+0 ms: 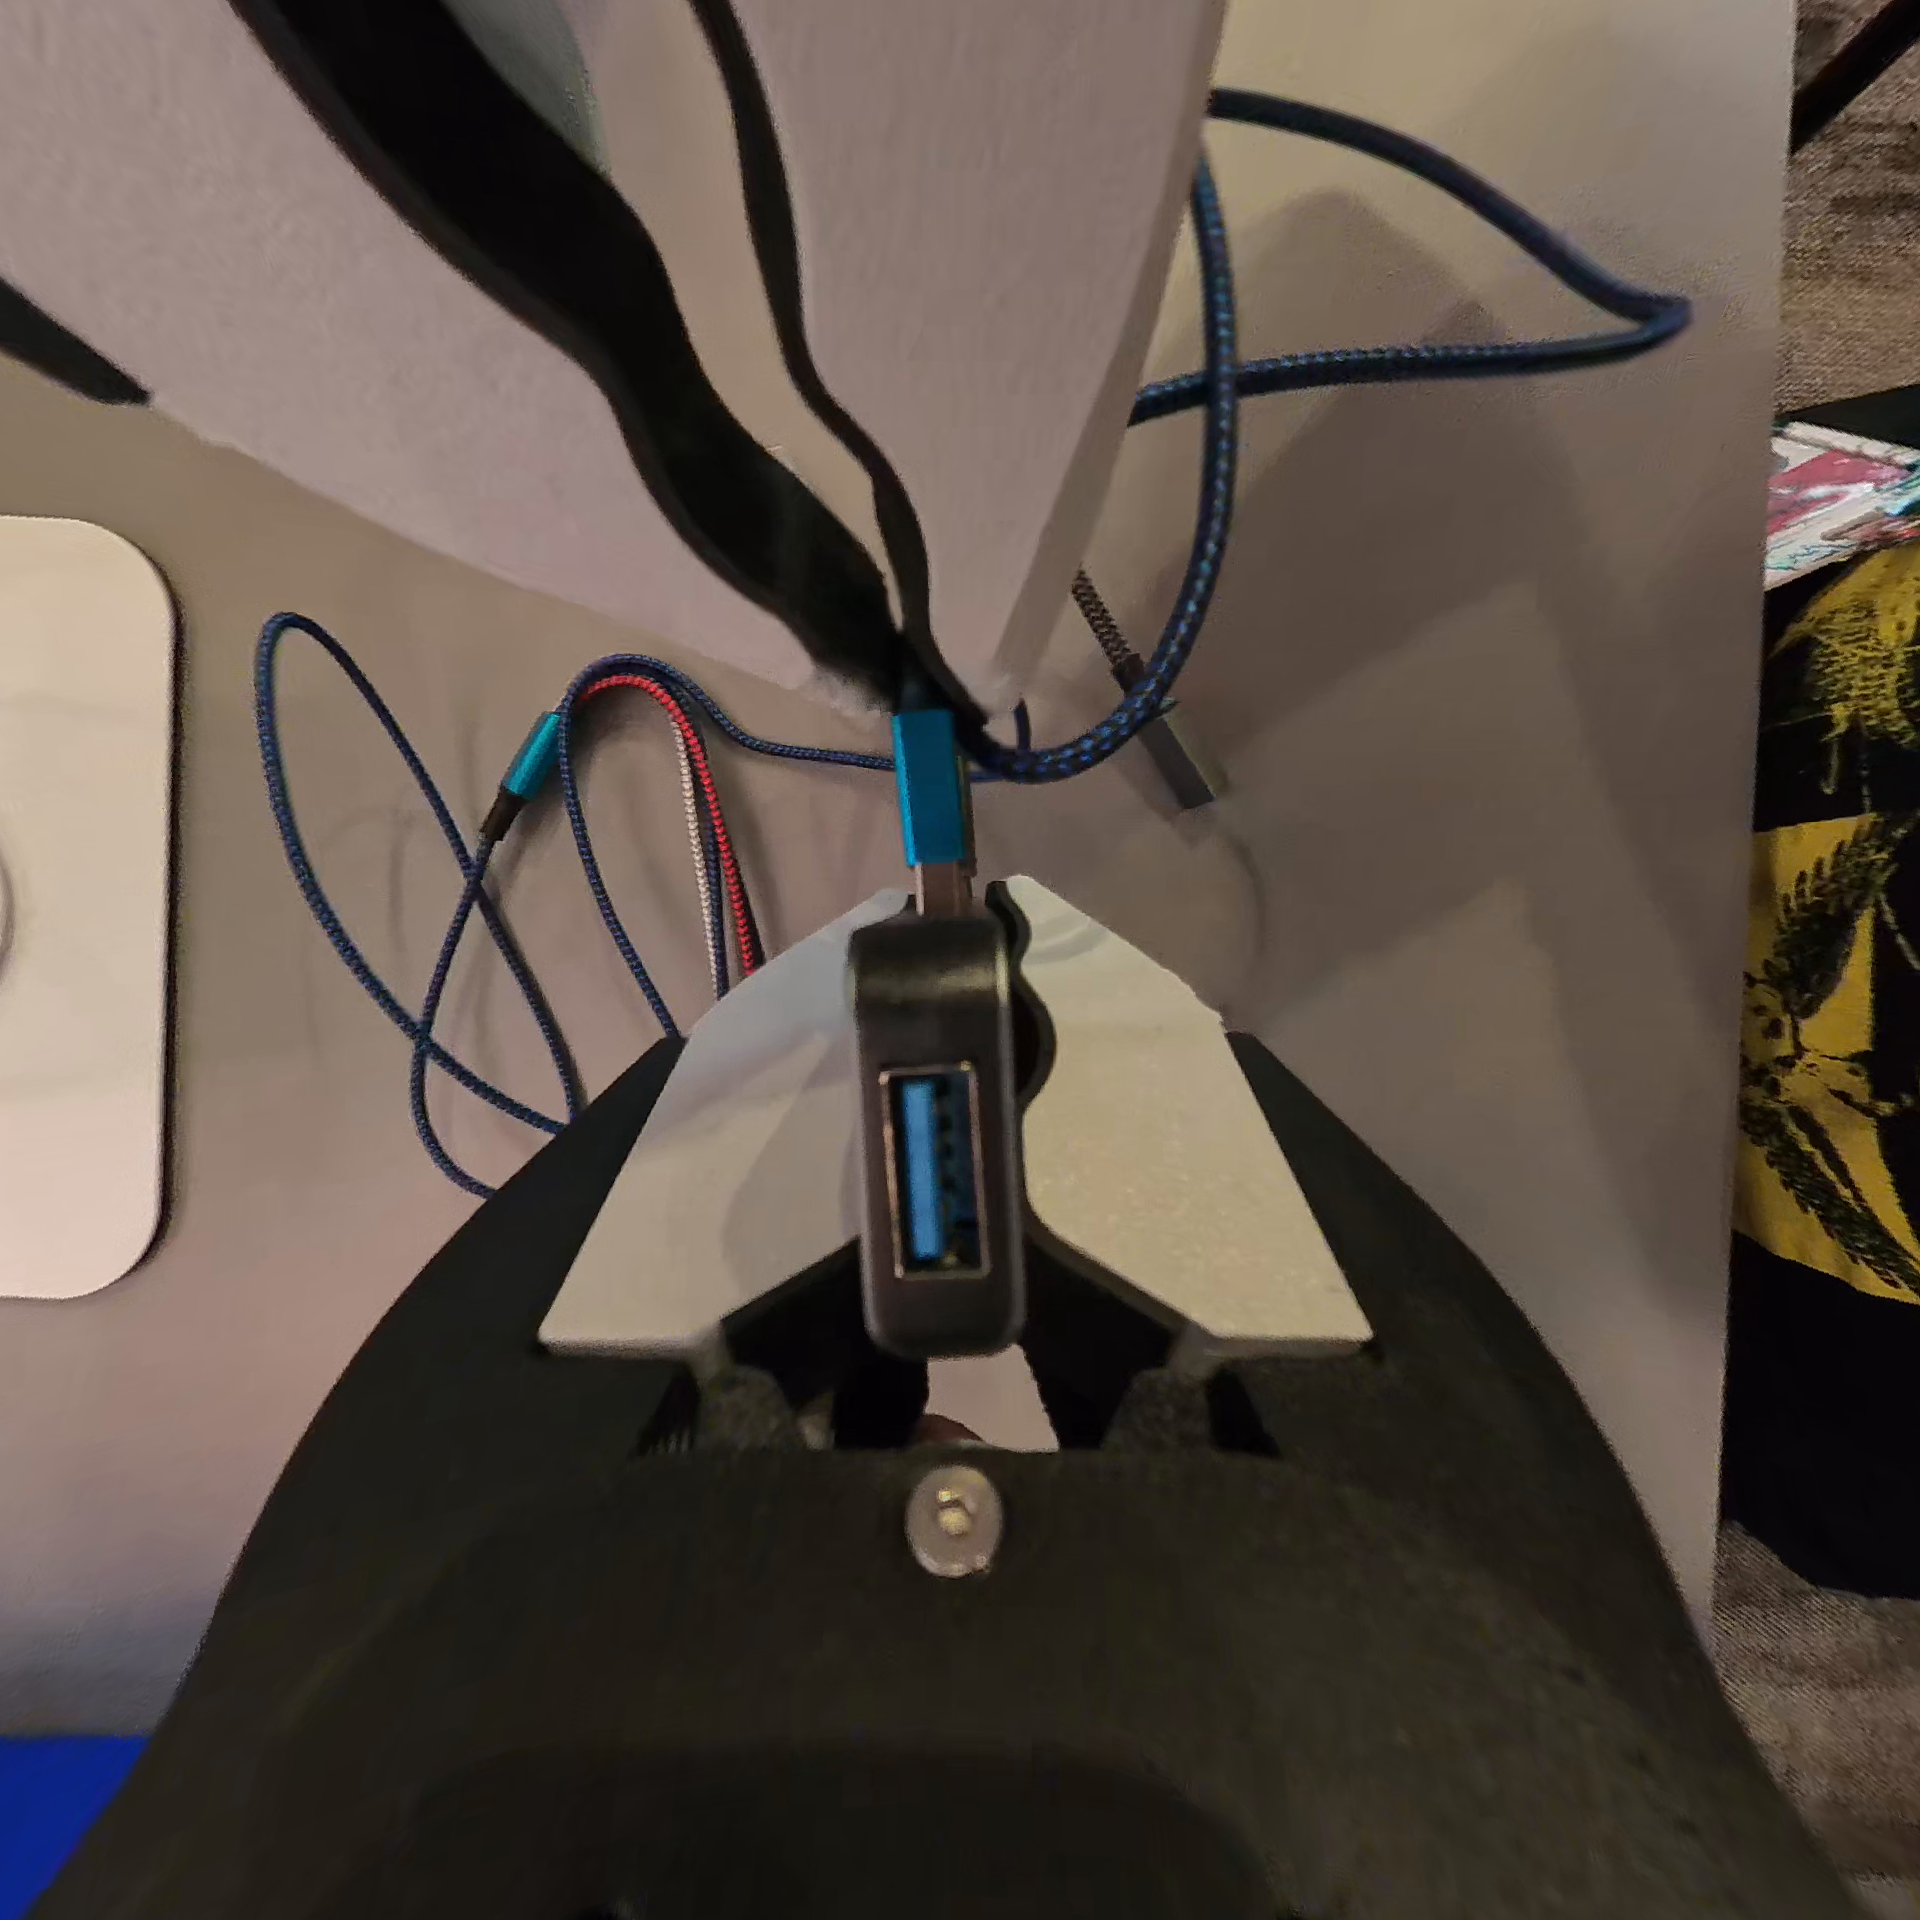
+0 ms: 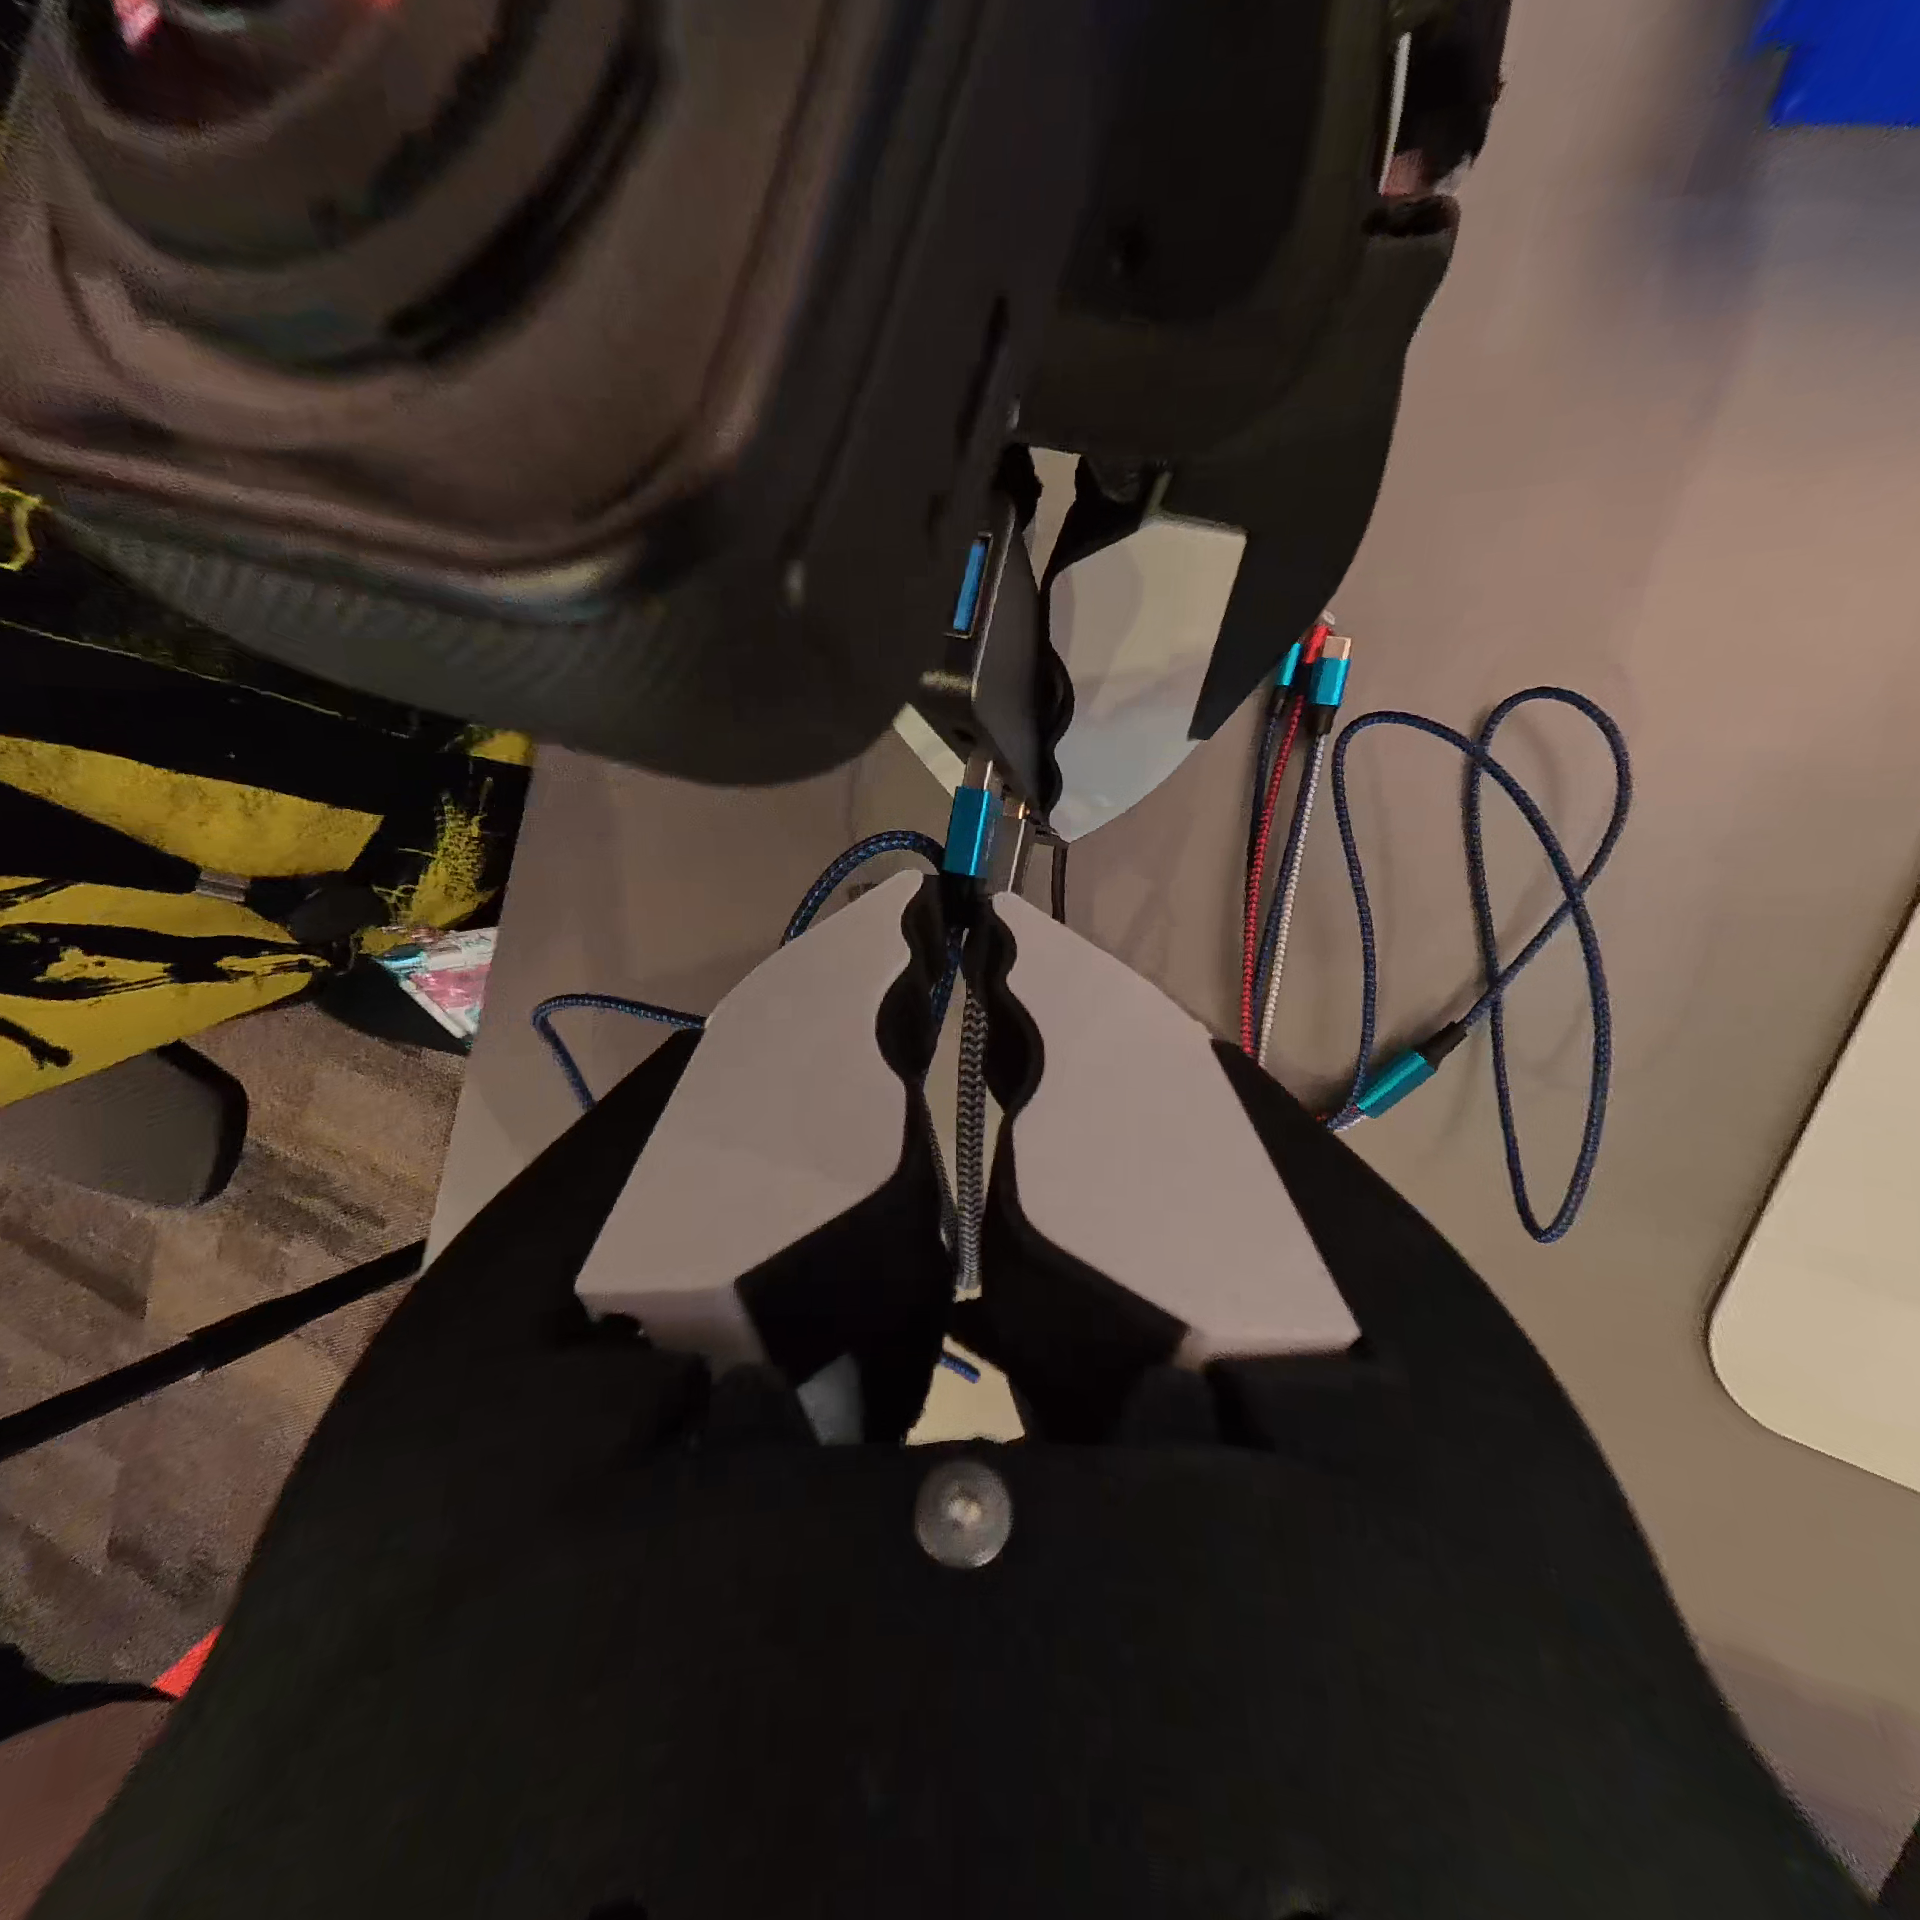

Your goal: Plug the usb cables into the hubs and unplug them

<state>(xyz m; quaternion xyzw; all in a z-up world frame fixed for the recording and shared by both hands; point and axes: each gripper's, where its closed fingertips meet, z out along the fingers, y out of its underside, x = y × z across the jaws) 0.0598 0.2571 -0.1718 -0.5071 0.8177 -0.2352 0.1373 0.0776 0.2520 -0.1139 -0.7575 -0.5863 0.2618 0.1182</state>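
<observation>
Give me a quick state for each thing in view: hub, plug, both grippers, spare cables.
Hub: clamped in the left gripper, side port empty.
Blue plug: metal tip partly inside the hub's end port, some metal showing.
Right gripper: shut on the blue cable just behind the plug.
Spare cables: loose on the table, unplugged.
Grey cable: runs between the right fingers.

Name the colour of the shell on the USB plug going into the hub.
Metallic light blue plug shell, silver tip entering the dark hub; clearest in the left wrist view.

place: home or office desk | cues: grey tabletop [image 1: 1455, 1039], carpet floor [image 2: 208, 1195]
</observation>
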